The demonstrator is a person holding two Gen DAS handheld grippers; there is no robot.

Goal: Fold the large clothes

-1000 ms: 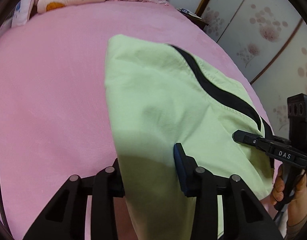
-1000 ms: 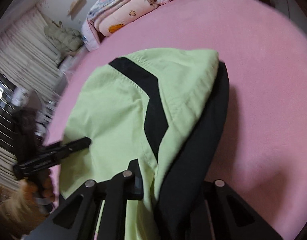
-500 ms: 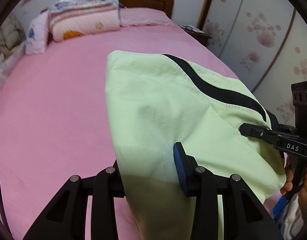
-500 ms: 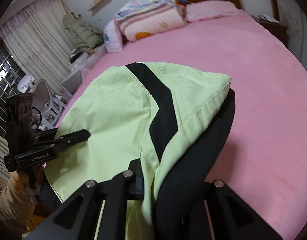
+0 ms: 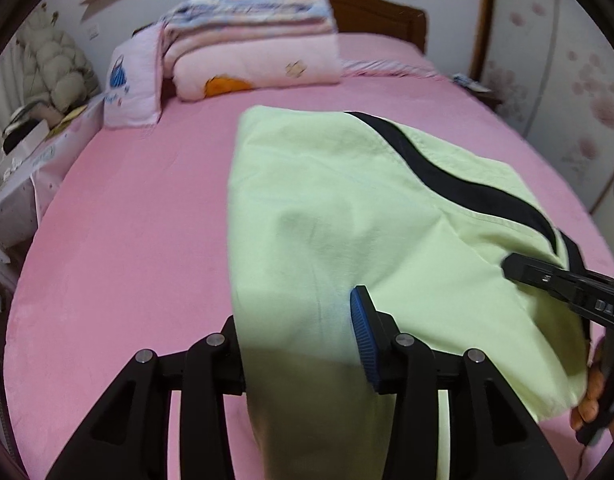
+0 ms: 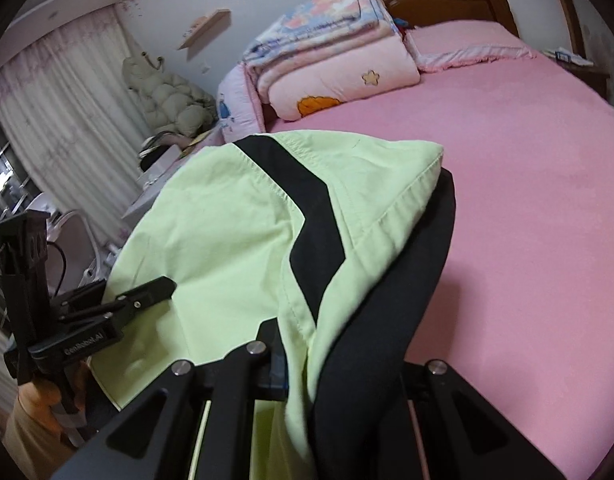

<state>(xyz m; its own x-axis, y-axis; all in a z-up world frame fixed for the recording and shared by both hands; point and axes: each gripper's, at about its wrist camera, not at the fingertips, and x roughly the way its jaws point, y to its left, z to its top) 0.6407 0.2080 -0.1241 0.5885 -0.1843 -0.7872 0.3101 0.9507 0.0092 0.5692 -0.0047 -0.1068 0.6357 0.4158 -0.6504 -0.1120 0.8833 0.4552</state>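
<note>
Both tongs have hold of the garment (image 5: 339, 216), a light green thing with a black stripe (image 5: 459, 184) and a black layer (image 6: 391, 320) underneath, and it's stretched out between them above the pink bed (image 5: 127, 240).

Left tongs (image 5: 299, 344): green cloth runs down between the two fingers, the blue pad (image 5: 361, 340) sits right against the fabric on one side, and the other finger is mostly hidden behind the cloth. The jaws are easing open a bit right now, but the cloth is still pinched in there.

Right tongs (image 6: 339, 364): nearly closed, squeezed on a bunched edge where the green and the black layers come together. The fabric covers the fingertips, so I can't see the pads properly.

Each wrist view catches the other tool clamped on the far edge of the garment, with a hand (image 6: 35, 400) gripping its handle.

At the head of the bed there's a stack of folded blankets (image 5: 255, 44) and a pillow (image 6: 467, 44).
</note>
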